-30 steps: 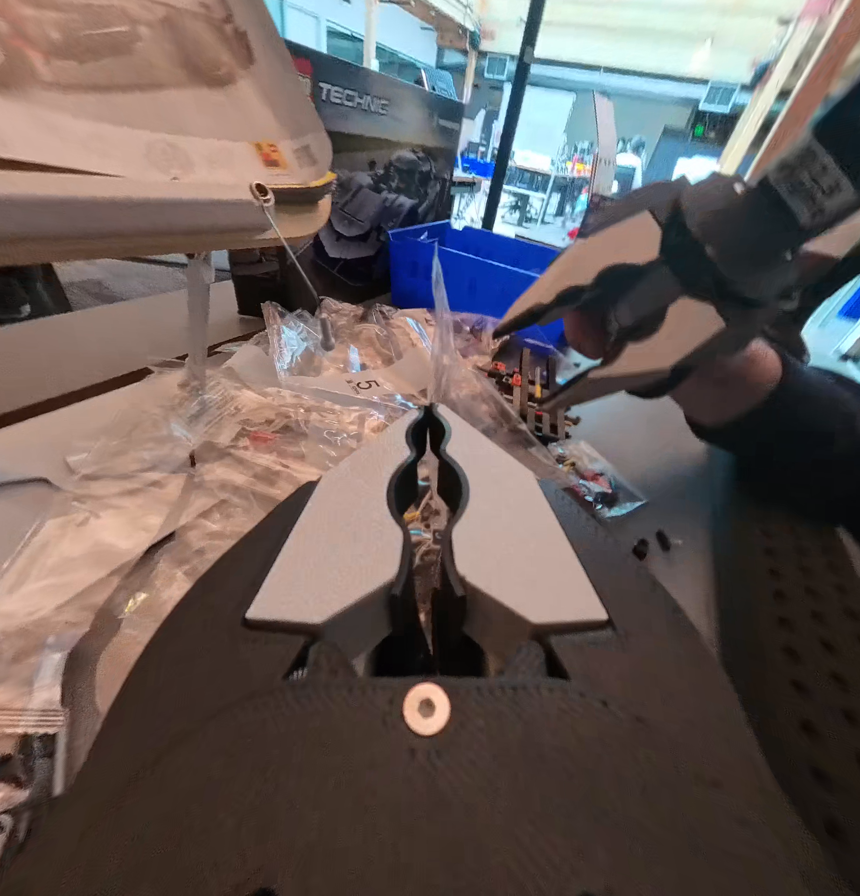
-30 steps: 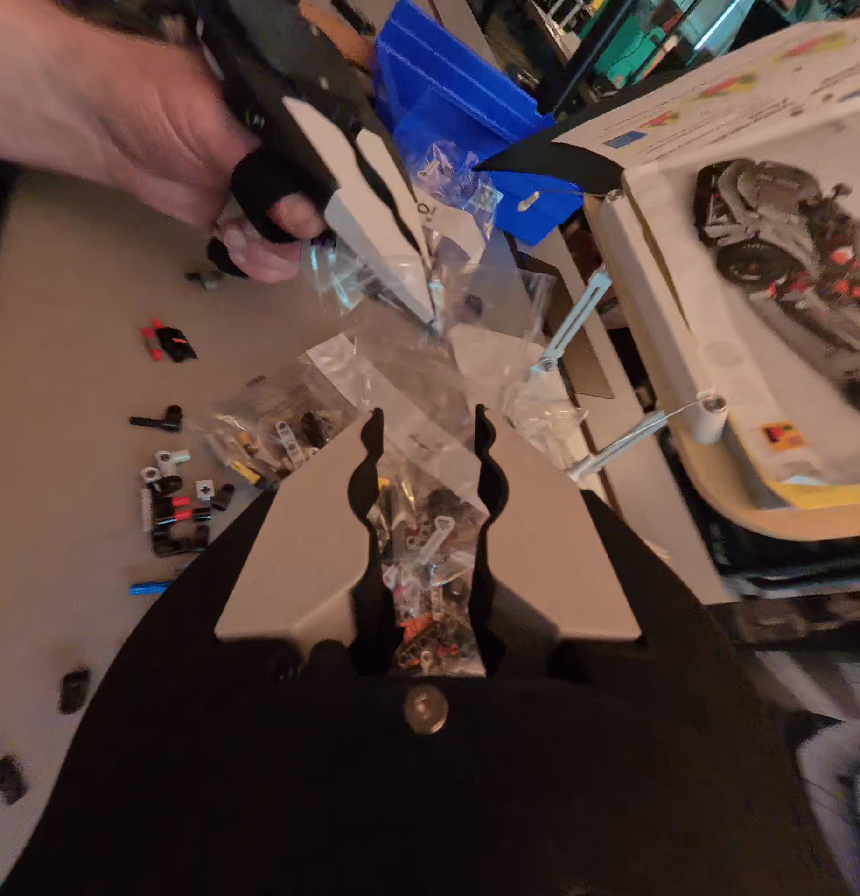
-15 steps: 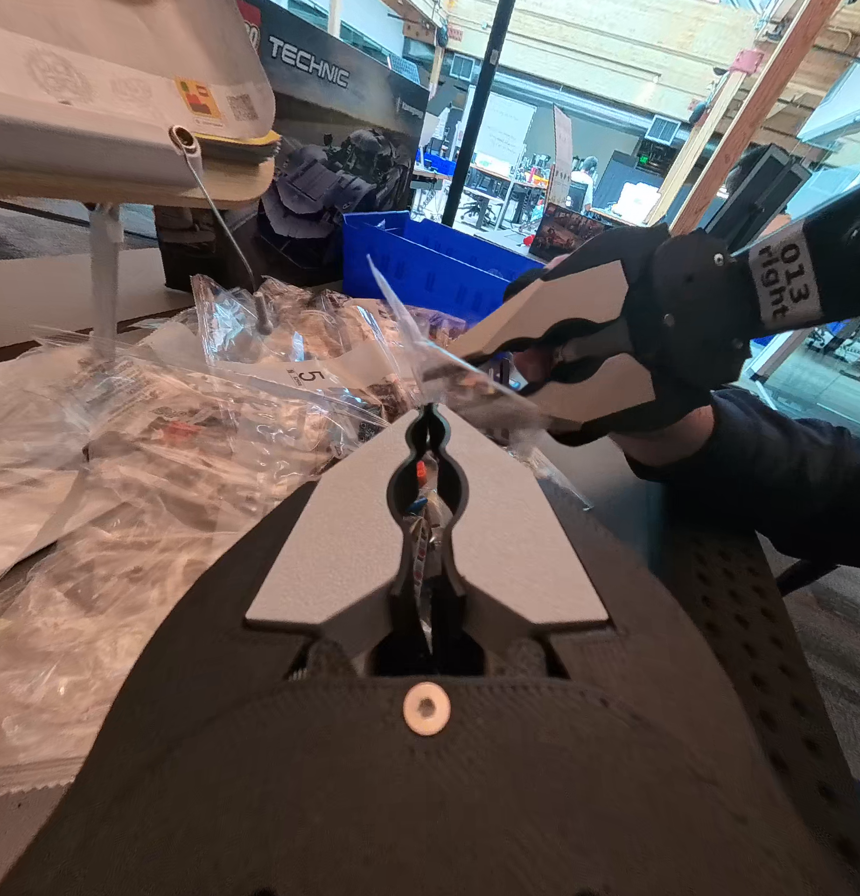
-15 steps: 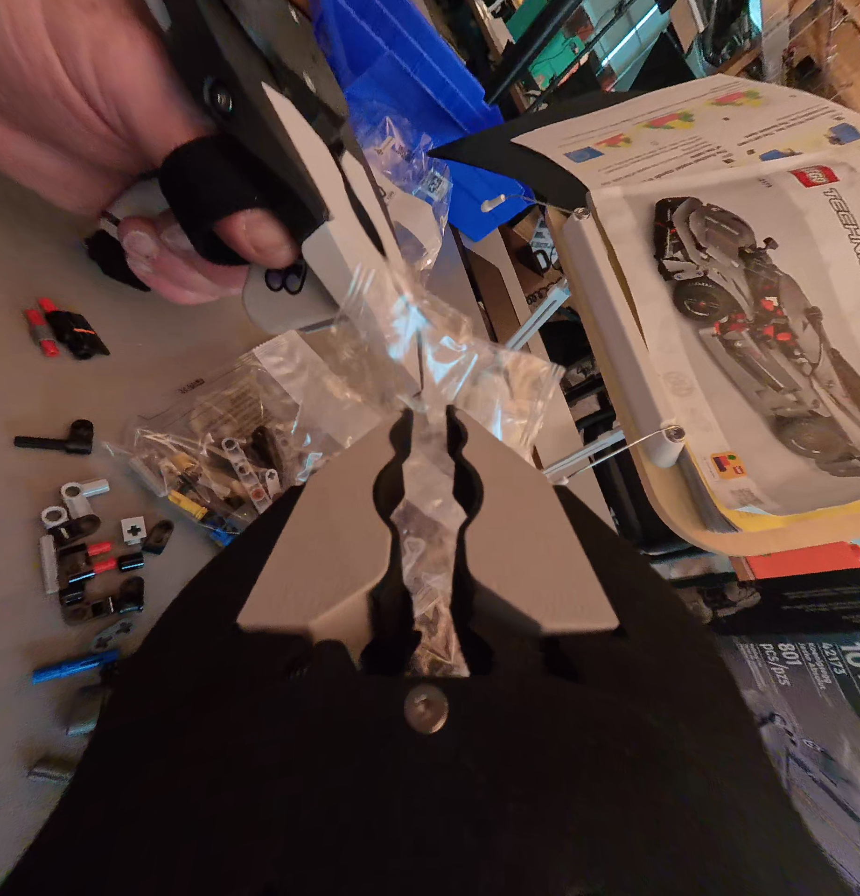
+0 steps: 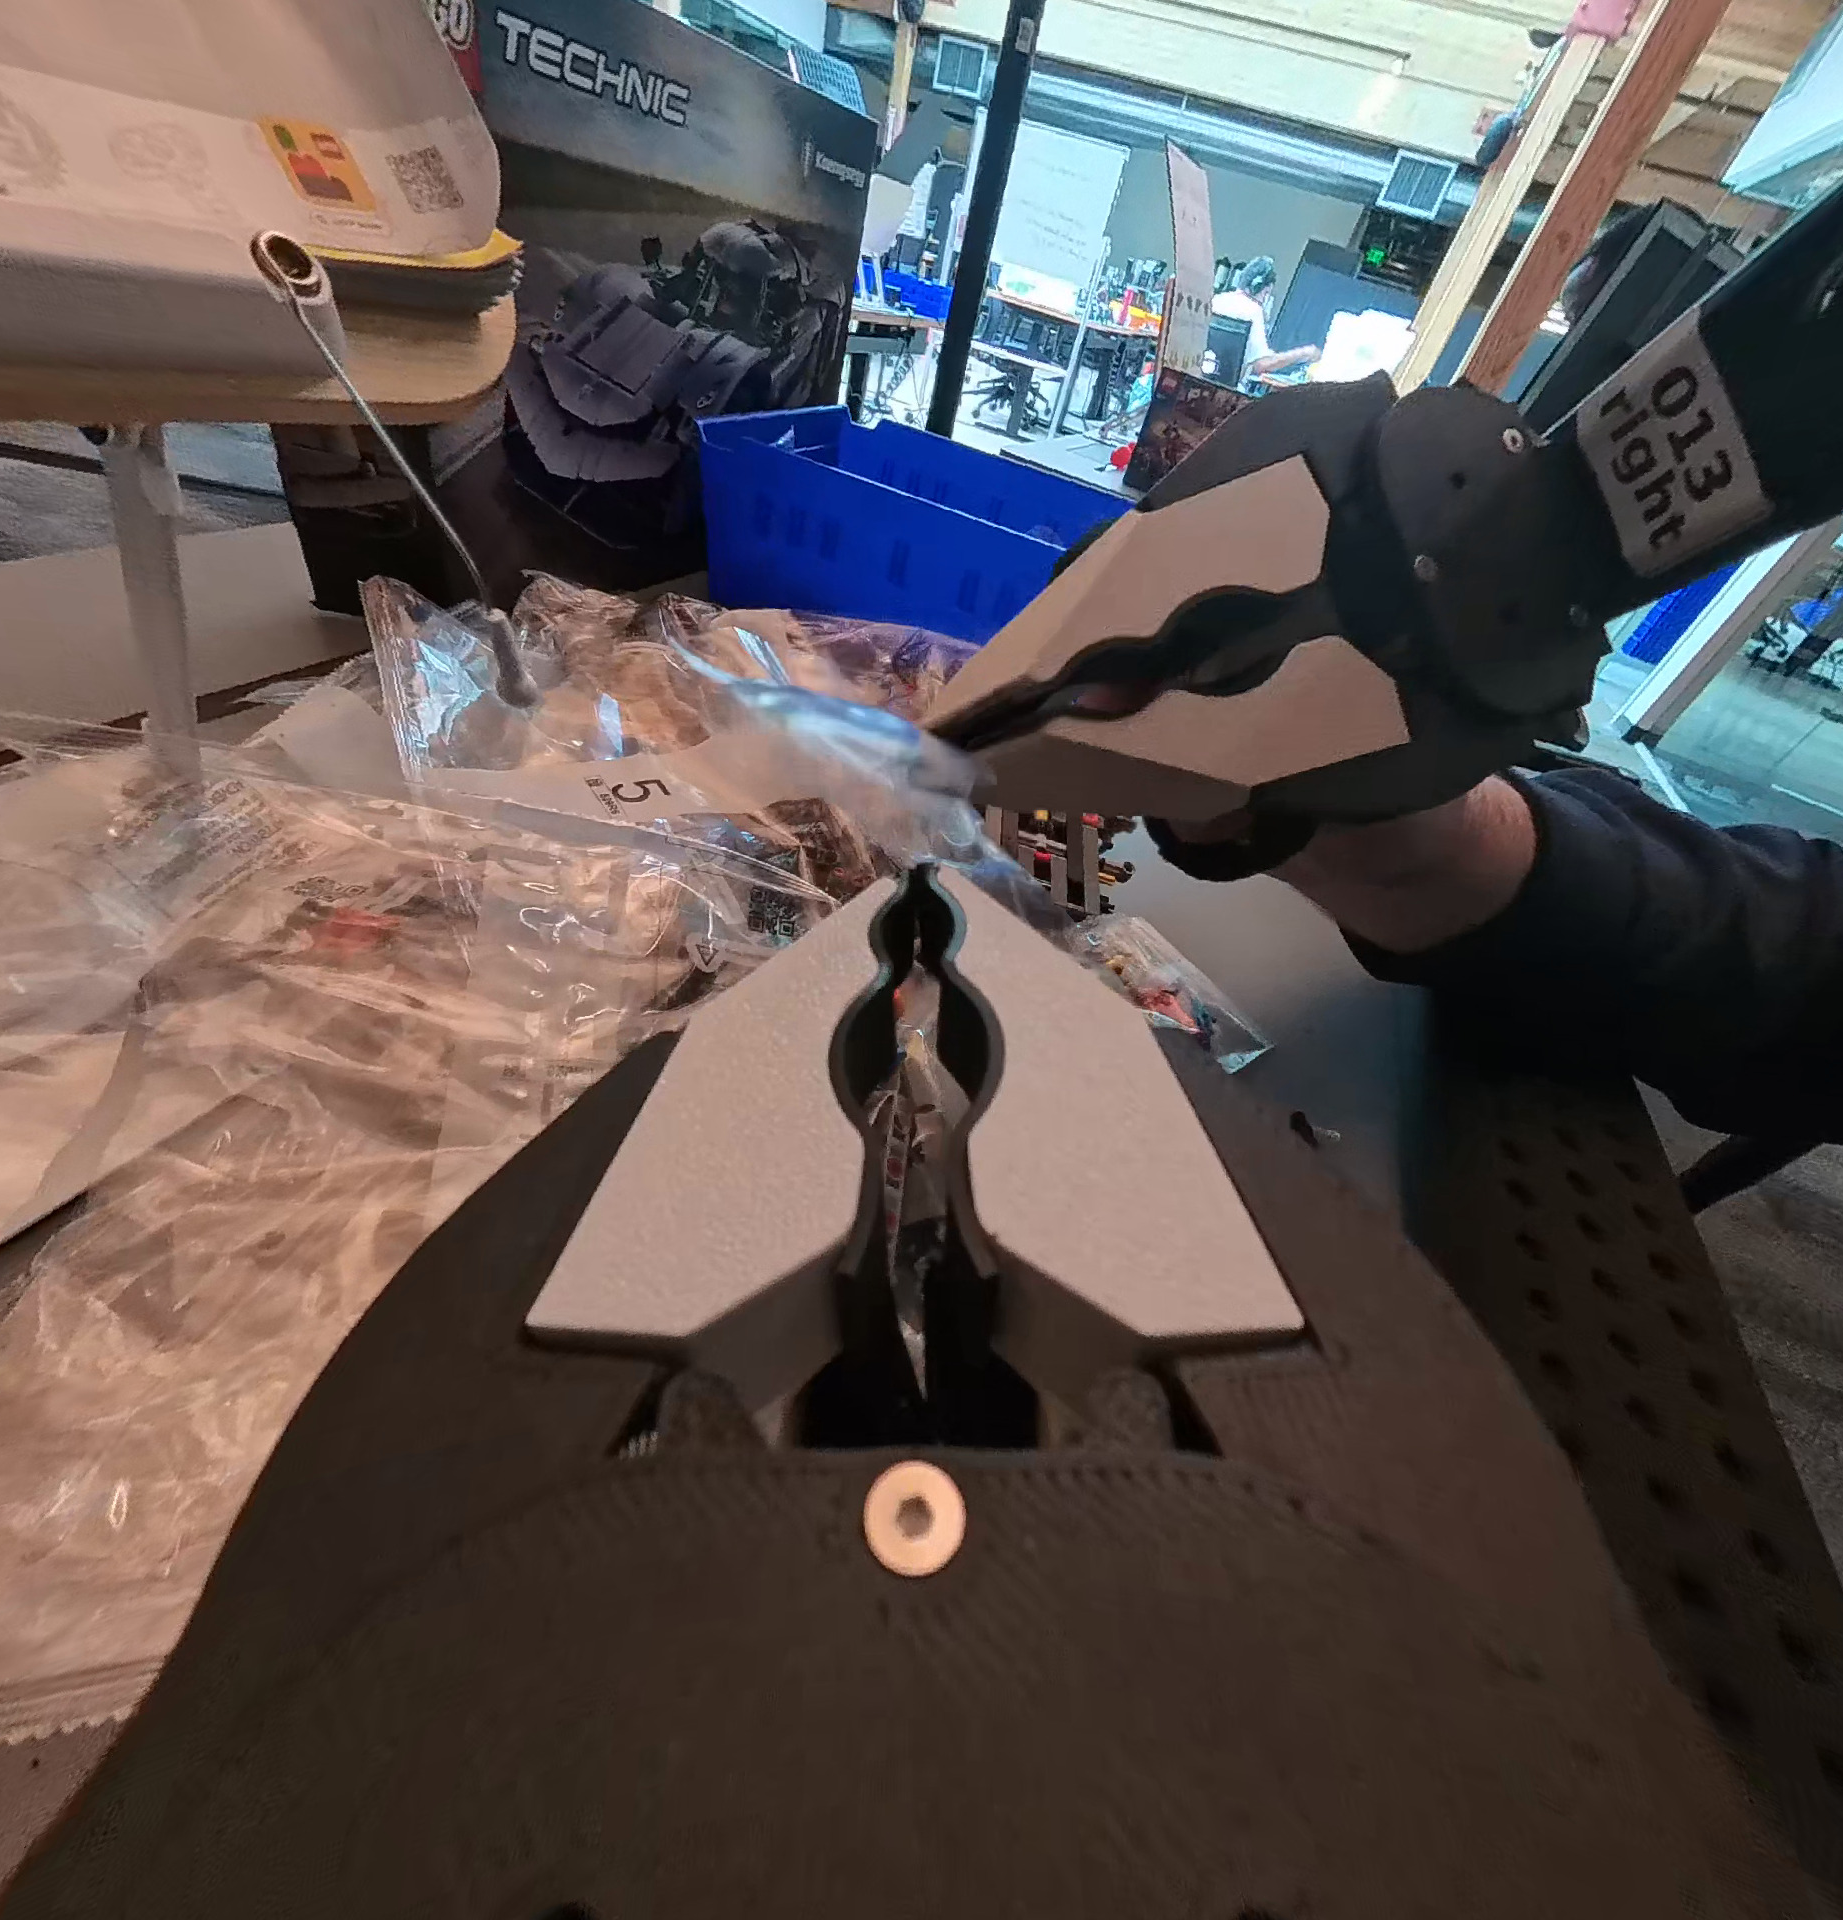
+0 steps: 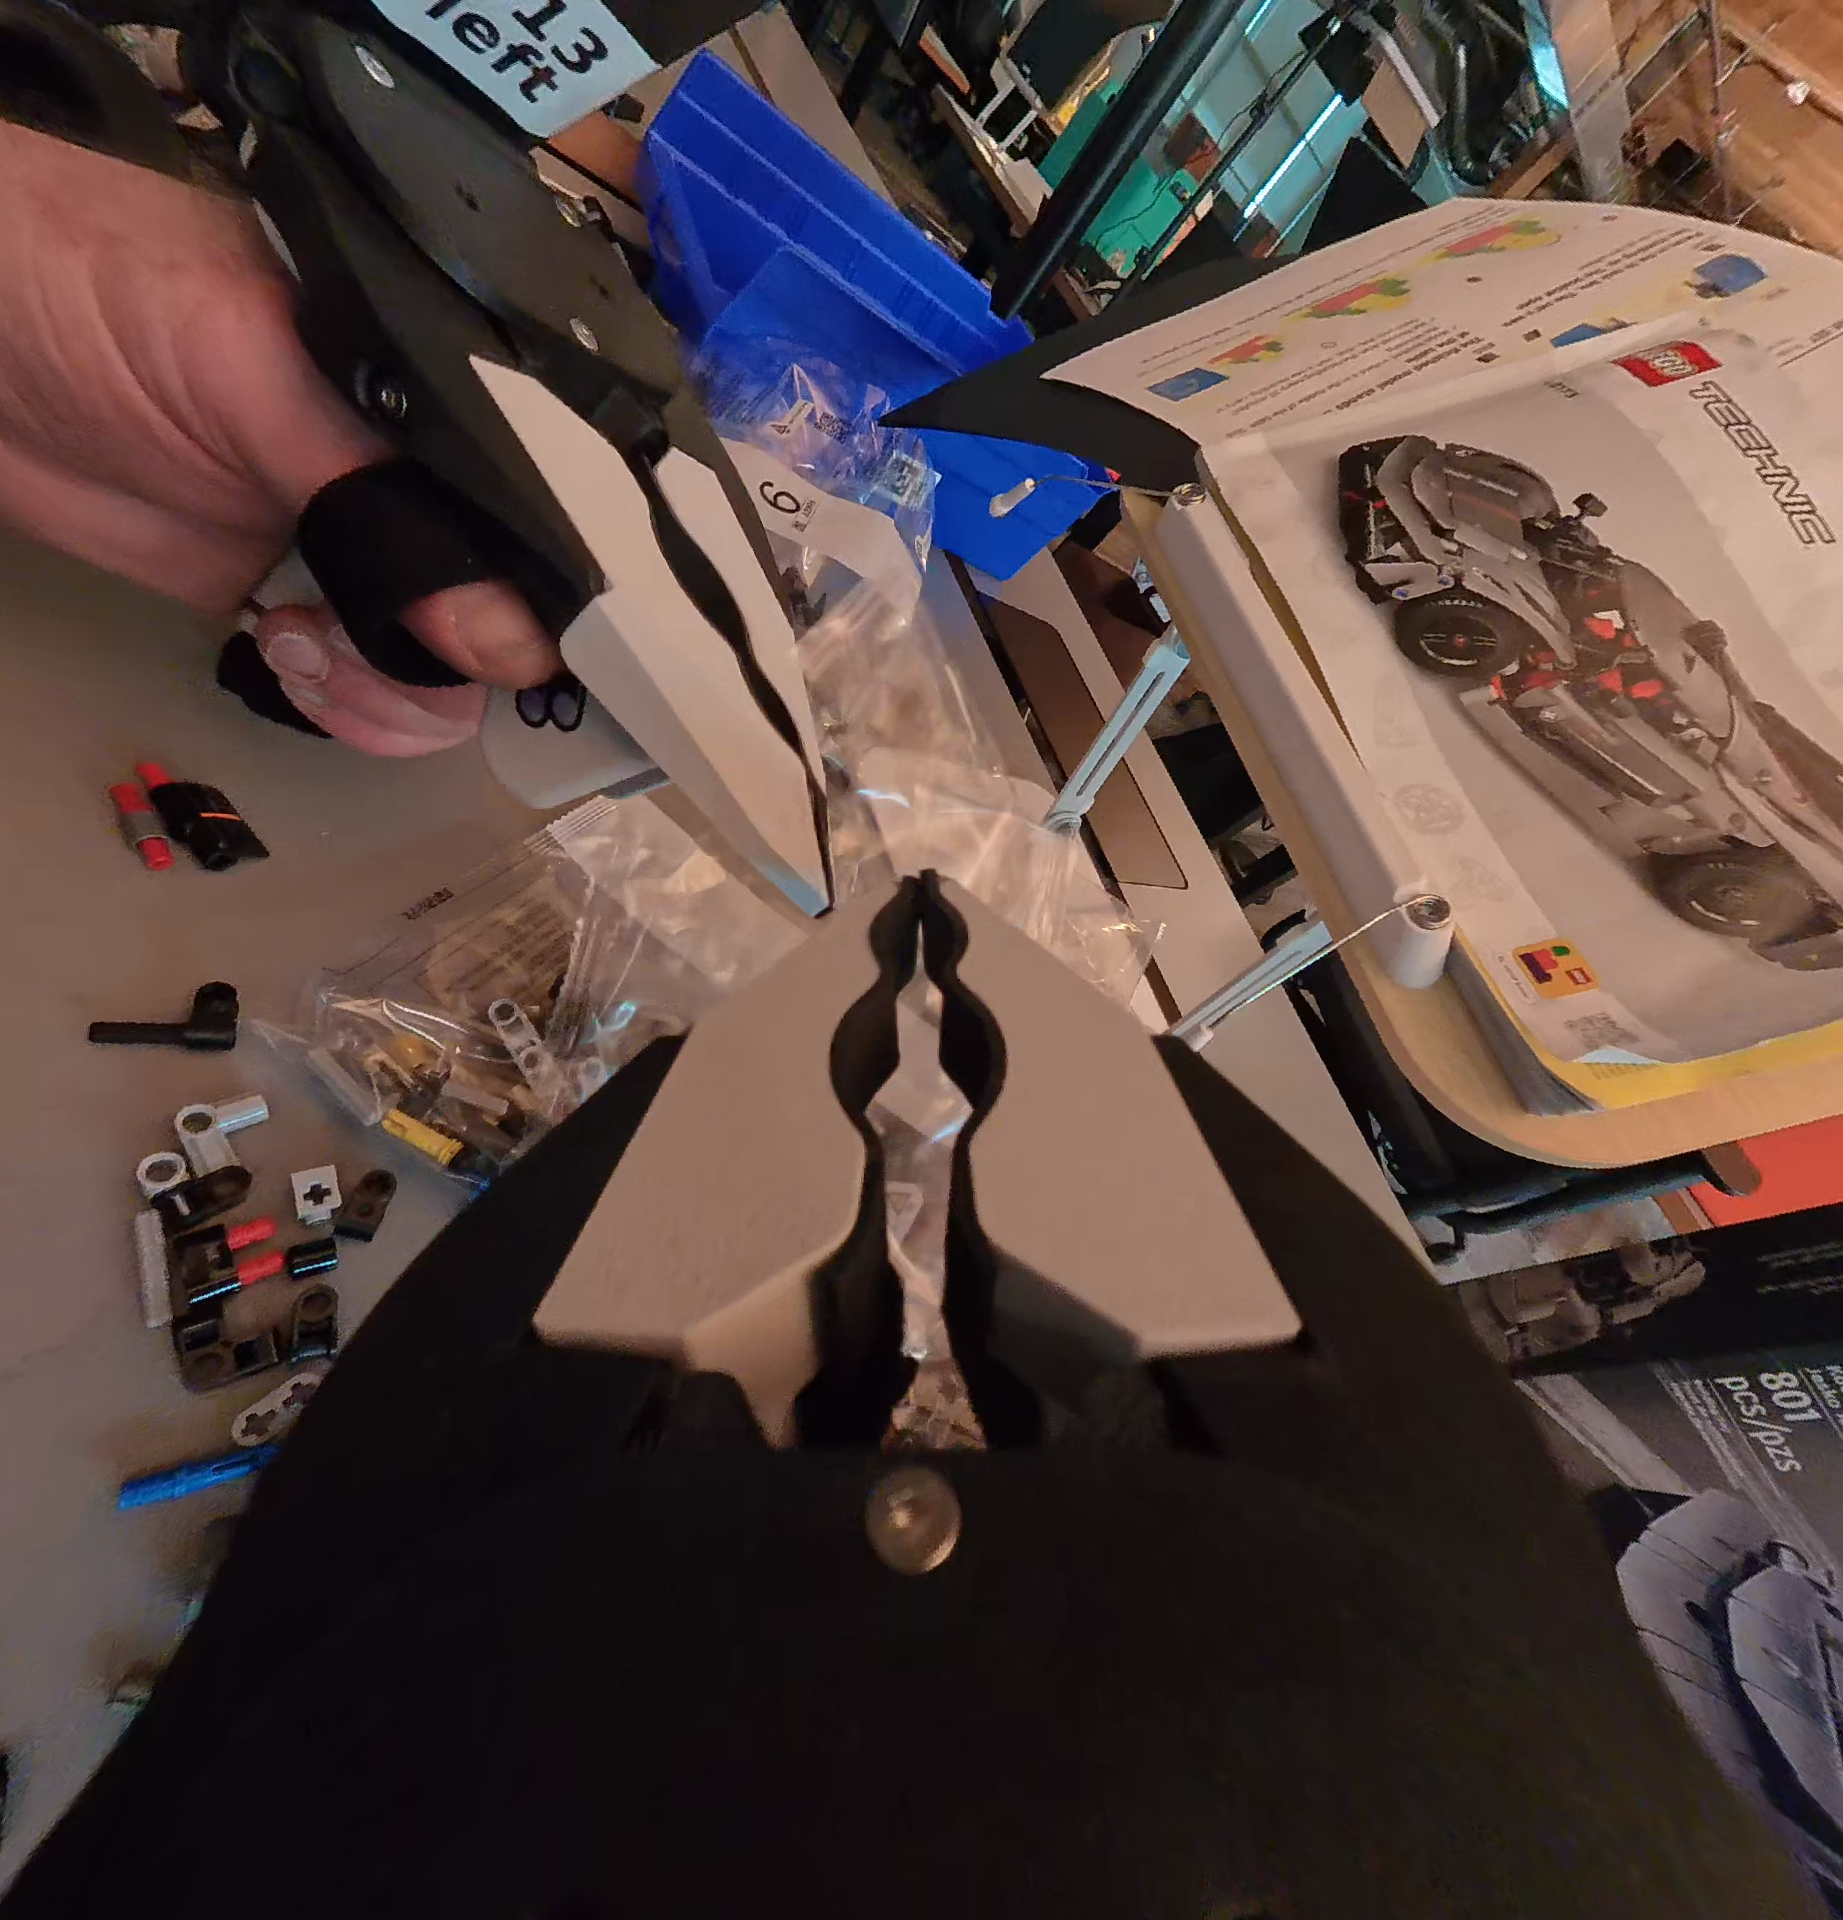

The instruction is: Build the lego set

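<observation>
The right gripper (image 6: 922,891) has been closed beside the left gripper (image 5: 925,881); the slippery, limp parts bag (image 5: 844,727) is pinched by 2 grippers, best held at its edge.

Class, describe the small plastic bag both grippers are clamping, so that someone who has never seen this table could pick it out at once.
Start at the blue bin behind the heap of clear bags. In front of it the left gripper and right gripper meet, tips nearly touching. The small clear bag is stretched between them; unlike its neighbours, it is lifted off the table and pinched from two sides.
</observation>
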### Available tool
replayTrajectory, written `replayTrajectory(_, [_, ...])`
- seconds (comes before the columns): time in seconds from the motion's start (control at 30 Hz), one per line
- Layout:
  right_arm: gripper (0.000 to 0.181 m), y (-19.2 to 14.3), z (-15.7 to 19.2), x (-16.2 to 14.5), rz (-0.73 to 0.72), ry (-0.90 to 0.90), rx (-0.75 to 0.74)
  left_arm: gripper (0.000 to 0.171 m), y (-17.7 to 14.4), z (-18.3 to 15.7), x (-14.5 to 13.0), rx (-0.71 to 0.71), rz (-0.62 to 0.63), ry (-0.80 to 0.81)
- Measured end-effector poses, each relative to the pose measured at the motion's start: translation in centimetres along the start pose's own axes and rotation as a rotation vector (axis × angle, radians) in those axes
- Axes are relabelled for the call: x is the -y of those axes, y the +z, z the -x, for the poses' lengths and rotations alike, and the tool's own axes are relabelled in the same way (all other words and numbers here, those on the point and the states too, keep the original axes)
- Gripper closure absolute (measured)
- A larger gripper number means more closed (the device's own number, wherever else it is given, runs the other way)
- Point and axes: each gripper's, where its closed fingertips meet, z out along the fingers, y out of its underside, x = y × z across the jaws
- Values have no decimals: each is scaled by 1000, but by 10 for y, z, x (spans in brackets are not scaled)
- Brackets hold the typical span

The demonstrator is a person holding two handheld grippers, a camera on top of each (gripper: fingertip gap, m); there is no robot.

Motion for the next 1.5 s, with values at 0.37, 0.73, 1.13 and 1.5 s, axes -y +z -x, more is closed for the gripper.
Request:
replayTrajectory(0.37, [159, 3, -4, -7, 32, 24, -1, 171, 3, -5, -3, 2, 26, 65])
replayTrajectory(0.73, [181, 2, -3, -14, 41, 37, 27, 171, 4, -9, -5, -10, 40, 94])
replayTrajectory(1.13, [154, 0, -12, -13, 22, 89, -1, 171, 5, -11, -7, -17, 48, 109])
replayTrajectory(1.5, [178, 3, 2, -15, -11, 187, 137, 171, 10, -17, -16, -11, 106, 213])
